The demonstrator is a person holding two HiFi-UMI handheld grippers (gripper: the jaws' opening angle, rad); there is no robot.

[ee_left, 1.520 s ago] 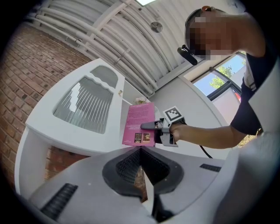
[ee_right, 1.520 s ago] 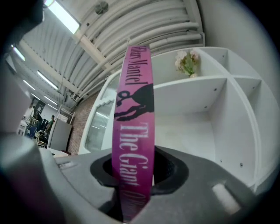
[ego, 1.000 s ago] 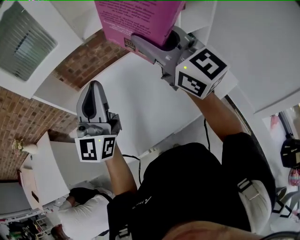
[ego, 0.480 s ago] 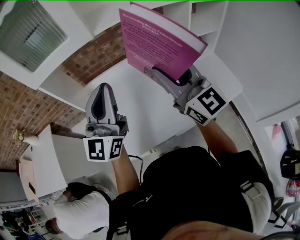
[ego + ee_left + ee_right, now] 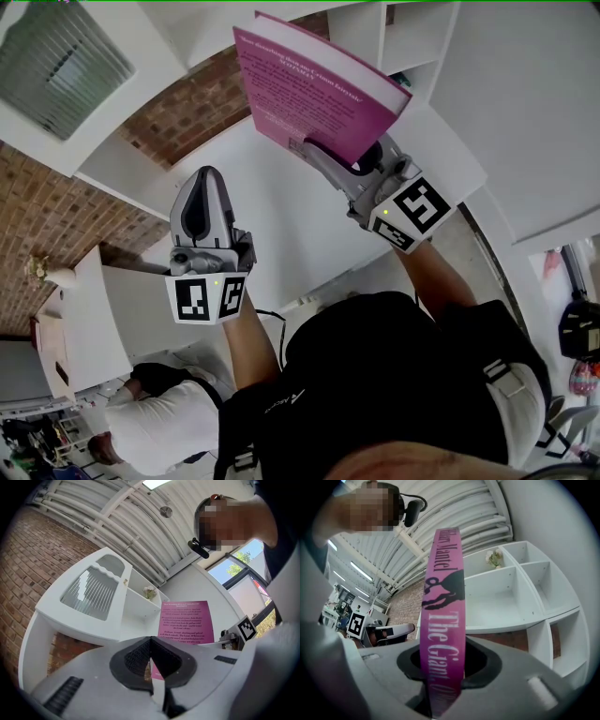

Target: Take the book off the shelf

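The pink book [image 5: 319, 94] is clear of the white shelf unit [image 5: 412, 37], held up in front of it. My right gripper [image 5: 323, 150] is shut on its lower edge. In the right gripper view the book's spine [image 5: 443, 620] stands upright between the pads, with the shelf's empty compartments [image 5: 511, 592] behind it. My left gripper [image 5: 200, 187] is to the left of the book and apart from it, shut with nothing in it. In the left gripper view the book's back cover [image 5: 186, 623] shows beyond the closed jaws of the left gripper [image 5: 150, 660].
A small vase of flowers [image 5: 493, 557] stands in an upper shelf compartment. A brick wall [image 5: 178, 112] shows behind the shelf, and a slatted white panel [image 5: 56, 66] is at upper left. A white cabinet [image 5: 94, 328] and another person [image 5: 159, 431] are at lower left.
The right gripper has drawn the book back from the top edge of the head view, so its whole cover now shows. The left gripper has shifted only slightly.
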